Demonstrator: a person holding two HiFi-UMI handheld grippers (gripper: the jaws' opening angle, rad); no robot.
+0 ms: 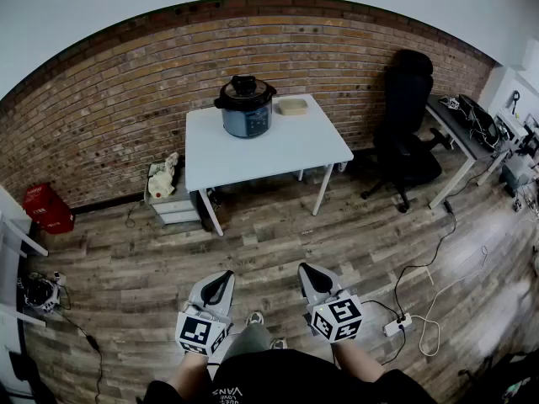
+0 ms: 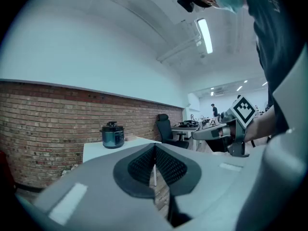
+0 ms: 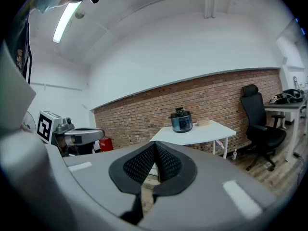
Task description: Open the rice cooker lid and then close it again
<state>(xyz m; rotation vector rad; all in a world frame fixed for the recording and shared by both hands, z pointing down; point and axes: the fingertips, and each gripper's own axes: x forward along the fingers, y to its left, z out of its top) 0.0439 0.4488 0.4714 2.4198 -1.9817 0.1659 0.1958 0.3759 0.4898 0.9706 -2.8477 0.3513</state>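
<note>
A dark blue-grey rice cooker with a black lid, shut, stands at the back of a white table against the brick wall. It also shows far off in the left gripper view and the right gripper view. My left gripper and right gripper are held side by side near my body, well short of the table. Both are shut with nothing between their pads.
A tan block lies beside the cooker. A black office chair stands right of the table, with a desk beyond. A low white drawer unit sits left of the table, a red box farther left. Cables and a power strip lie on the wooden floor.
</note>
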